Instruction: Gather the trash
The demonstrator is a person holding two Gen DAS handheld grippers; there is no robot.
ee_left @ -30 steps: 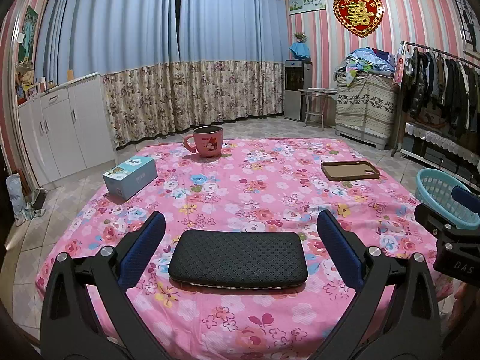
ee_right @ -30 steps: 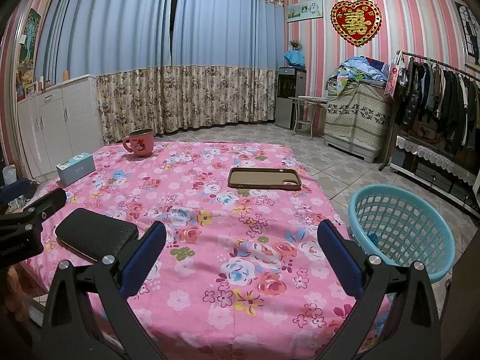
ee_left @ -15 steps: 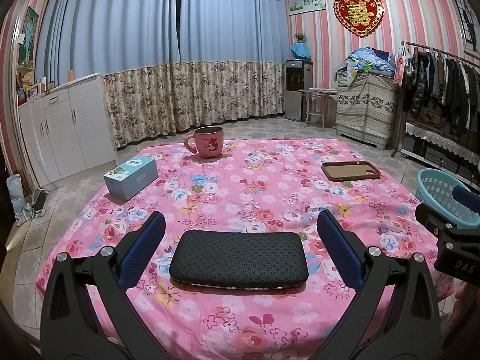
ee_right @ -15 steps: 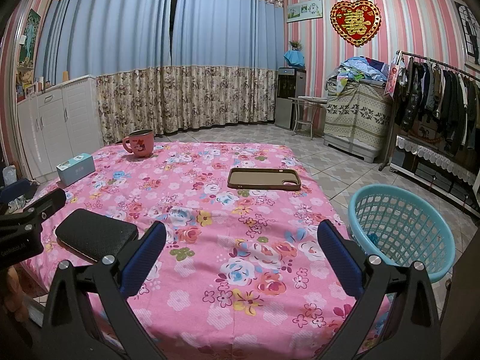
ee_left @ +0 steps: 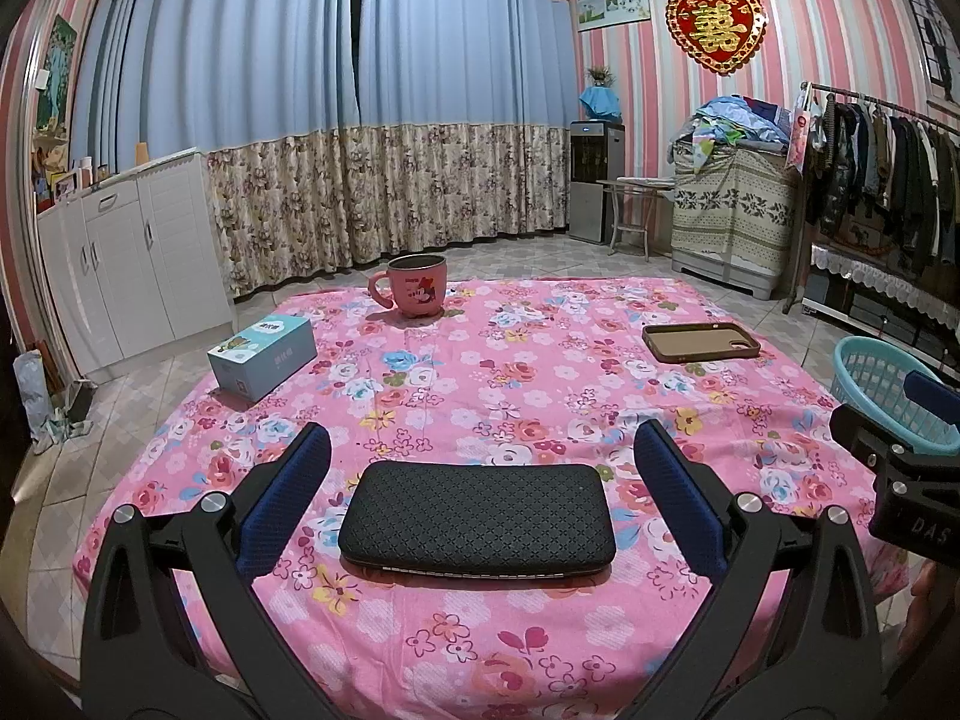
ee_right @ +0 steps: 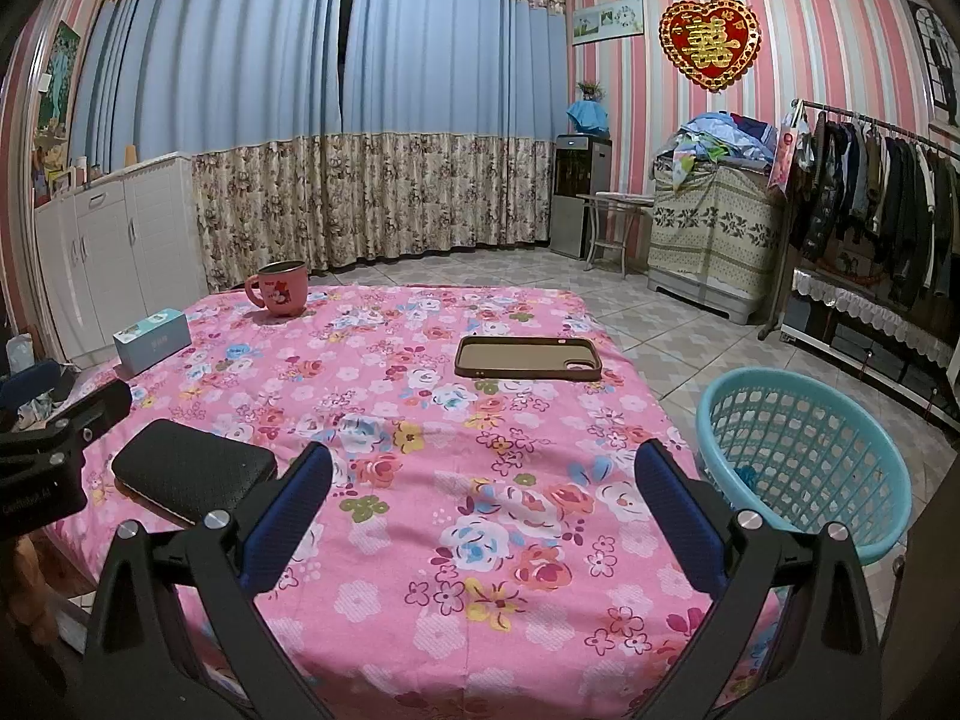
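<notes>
Here both grippers' fingers wide apart, empty: left gripper [ee_left: 480, 468] framing black case [ee_left: 477, 519].

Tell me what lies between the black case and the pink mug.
Nothing: only bare floral cloth runs from the black case to the pink mug. The left wrist view shows it best; the tissue box sits off to the left.

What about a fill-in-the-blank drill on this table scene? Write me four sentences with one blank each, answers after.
1. The mug at the far end of the table is coloured ____.
2. The black case lies between the fingers of the ____ claw.
3. The turquoise basket stands on the ____, beside the table.
4. Both the left claw and the right claw are ____, holding nothing.

Missing words: pink; left; floor; open
</notes>
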